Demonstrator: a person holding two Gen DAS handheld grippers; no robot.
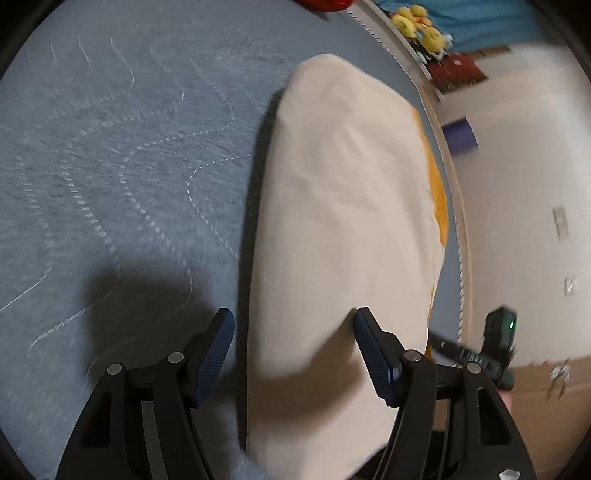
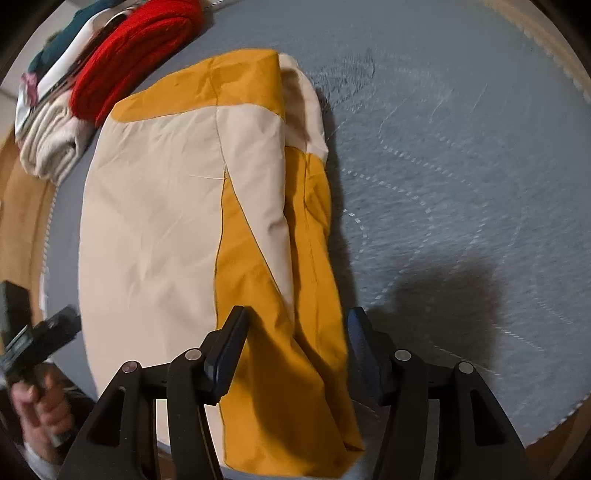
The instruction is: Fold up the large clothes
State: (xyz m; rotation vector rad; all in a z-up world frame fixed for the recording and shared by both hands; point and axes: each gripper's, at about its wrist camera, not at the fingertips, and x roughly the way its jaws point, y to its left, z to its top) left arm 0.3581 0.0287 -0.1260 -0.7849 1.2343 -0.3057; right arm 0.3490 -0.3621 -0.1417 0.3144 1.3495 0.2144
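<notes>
A cream and mustard-yellow garment (image 2: 177,206) lies folded into a long strip on a grey-blue quilted surface (image 2: 461,166). In the left wrist view it shows mostly cream (image 1: 343,221) with a yellow edge on its right side. My left gripper (image 1: 293,325) is open, its jaws astride the near end of the garment. My right gripper (image 2: 295,325) is open, with the yellow folded edge between its blue-padded fingers (image 2: 231,354). The other gripper shows at the left edge of the right wrist view (image 2: 40,343), held by a hand.
A pile of folded clothes, red (image 2: 133,51), white (image 2: 51,144) and teal, sits at the far left corner of the surface. Yellow plush toys (image 1: 421,27) lie beyond the surface's edge. A white wall (image 1: 524,184) stands to the right. Wooden floor (image 2: 22,206) borders the surface.
</notes>
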